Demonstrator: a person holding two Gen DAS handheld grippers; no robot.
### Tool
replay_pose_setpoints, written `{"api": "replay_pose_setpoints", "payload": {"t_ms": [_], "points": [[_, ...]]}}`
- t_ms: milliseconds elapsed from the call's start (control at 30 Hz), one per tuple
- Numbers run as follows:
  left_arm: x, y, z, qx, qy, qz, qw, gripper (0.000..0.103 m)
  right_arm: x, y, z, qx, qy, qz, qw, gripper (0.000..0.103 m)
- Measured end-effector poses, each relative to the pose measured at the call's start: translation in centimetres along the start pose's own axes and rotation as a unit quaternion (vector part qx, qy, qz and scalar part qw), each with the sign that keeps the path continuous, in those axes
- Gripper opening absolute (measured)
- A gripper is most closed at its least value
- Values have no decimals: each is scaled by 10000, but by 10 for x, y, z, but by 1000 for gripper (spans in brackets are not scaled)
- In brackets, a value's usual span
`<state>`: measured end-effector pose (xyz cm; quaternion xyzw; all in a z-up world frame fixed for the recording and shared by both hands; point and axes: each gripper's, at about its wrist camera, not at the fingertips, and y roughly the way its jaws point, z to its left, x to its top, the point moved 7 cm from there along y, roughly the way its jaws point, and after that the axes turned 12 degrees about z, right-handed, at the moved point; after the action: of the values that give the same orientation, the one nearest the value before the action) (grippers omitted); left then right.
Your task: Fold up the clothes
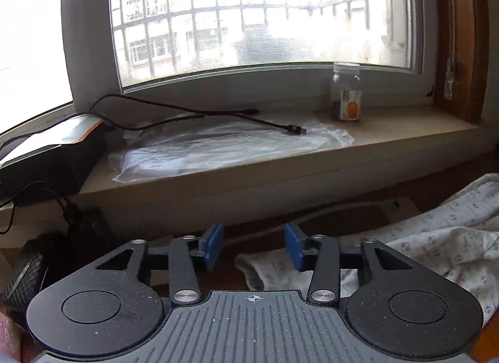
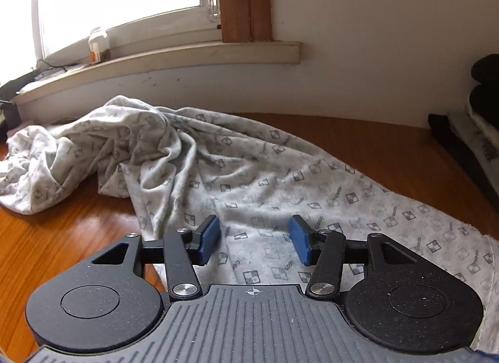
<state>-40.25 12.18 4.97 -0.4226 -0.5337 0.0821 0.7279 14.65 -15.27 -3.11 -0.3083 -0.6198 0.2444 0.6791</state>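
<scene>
A soft white cloth (image 2: 237,172) with little grey squares lies on the shiny brown wooden table (image 2: 56,238). One end is flat; the other end is bunched up near the window sill (image 2: 193,57). The right gripper (image 2: 254,239) hangs over the flat part, its blue jaws spread with nothing between them. The left gripper (image 1: 254,247) is by the cloth's edge, jaws spread too, pinching nothing. On the sill stands a small clear jar (image 1: 346,94) with a lid and an orange label; I cannot tell what is inside. A crinkly clear plastic bag (image 1: 224,150) and a black cable (image 1: 193,113) lie there too.
</scene>
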Motion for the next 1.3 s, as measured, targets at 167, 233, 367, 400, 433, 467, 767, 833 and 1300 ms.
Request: {"api": "replay_pose_setpoints", "payload": {"t_ms": [167,233,367,400,433,467,767,833,1300], "points": [[4,6,-59,-430,286,-149,9986,70,-1,-1,-1,49,79,-35,10000,52],[9,12,-86,-683,389,-156,9968,71,-1,-2,-1,58,107,-47,9999,52],[22,21,-149,-1199,721,-231,9899,73,-1,-3,-1,-26,135,-48,9999,58],[24,22,-167,-1382,847,-234,9865,70,-1,-3,-2,-34,168,-56,9998,59],[27,22,-187,-1599,998,-231,9818,64,-1,-4,-3,-43,192,-83,9998,59],[28,23,-206,-1778,1131,-219,9773,57,-2,-5,-3,-53,212,-116,9997,59],[22,49,-325,-2439,2070,-175,9473,59,-2,-12,-10,-205,406,-375,9983,58],[22,60,-329,-2397,2147,-217,9466,29,-2,-13,-11,-211,440,-407,9980,58],[43,78,-269,-2794,644,-943,9534,3,12,-14,49,379,-169,-24,9991,44]]}}
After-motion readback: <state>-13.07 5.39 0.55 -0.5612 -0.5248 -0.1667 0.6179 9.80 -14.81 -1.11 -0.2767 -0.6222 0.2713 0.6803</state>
